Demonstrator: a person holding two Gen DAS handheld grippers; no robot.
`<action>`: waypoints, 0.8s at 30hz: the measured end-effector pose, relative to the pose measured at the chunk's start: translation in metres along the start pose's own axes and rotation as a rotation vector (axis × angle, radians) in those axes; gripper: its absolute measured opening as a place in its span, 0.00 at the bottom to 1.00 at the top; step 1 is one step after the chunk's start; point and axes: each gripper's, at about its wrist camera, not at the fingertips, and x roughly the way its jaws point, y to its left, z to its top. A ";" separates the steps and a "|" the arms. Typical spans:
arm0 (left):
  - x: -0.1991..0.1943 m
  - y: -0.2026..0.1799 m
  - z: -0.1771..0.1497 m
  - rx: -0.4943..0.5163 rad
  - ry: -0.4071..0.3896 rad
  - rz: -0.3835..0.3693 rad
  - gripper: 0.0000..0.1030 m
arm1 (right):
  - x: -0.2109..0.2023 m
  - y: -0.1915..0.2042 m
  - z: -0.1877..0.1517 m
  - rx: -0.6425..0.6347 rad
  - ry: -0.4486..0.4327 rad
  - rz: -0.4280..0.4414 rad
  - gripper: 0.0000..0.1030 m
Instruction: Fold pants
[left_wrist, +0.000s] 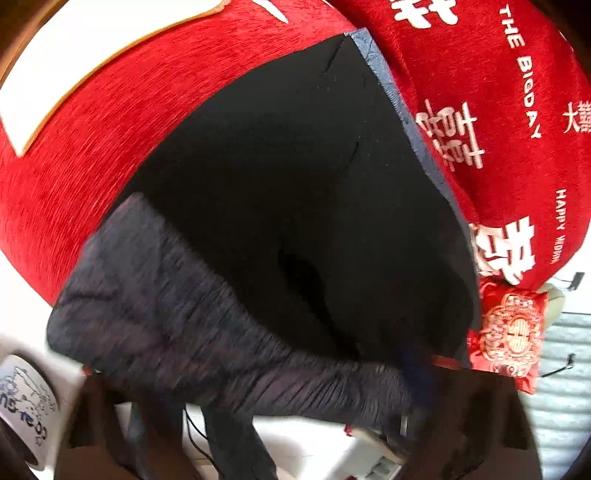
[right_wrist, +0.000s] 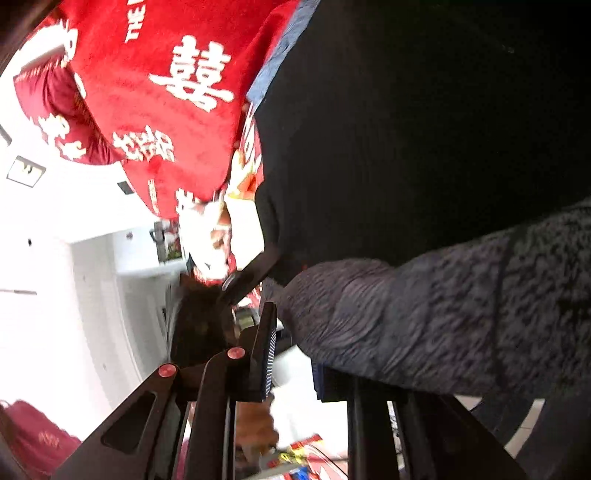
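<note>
Black pants lie spread on a red bed cover, with a grey-blue inner edge along their right side. A bunched grey-black part of the pants is lifted close to the left camera; the left gripper's fingers are hidden beneath it. In the right wrist view the pants fill the upper right, and a gathered grey fold hangs over my right gripper. Its left finger is bare; the right one is hidden under cloth.
A red pillow with white characters lies beside the pants and also shows in the right wrist view. A small red embroidered cushion sits at the bed's edge. A white mug and white furniture stand beyond.
</note>
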 end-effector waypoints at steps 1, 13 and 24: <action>0.003 -0.002 0.000 0.012 0.005 0.016 0.53 | -0.007 -0.003 0.000 -0.004 0.014 -0.015 0.21; -0.014 -0.026 0.006 0.185 0.059 -0.039 0.37 | -0.108 -0.101 -0.031 0.203 -0.242 -0.130 0.48; 0.005 -0.016 0.002 0.217 0.095 0.086 0.36 | -0.121 -0.095 -0.019 0.260 -0.370 0.072 0.04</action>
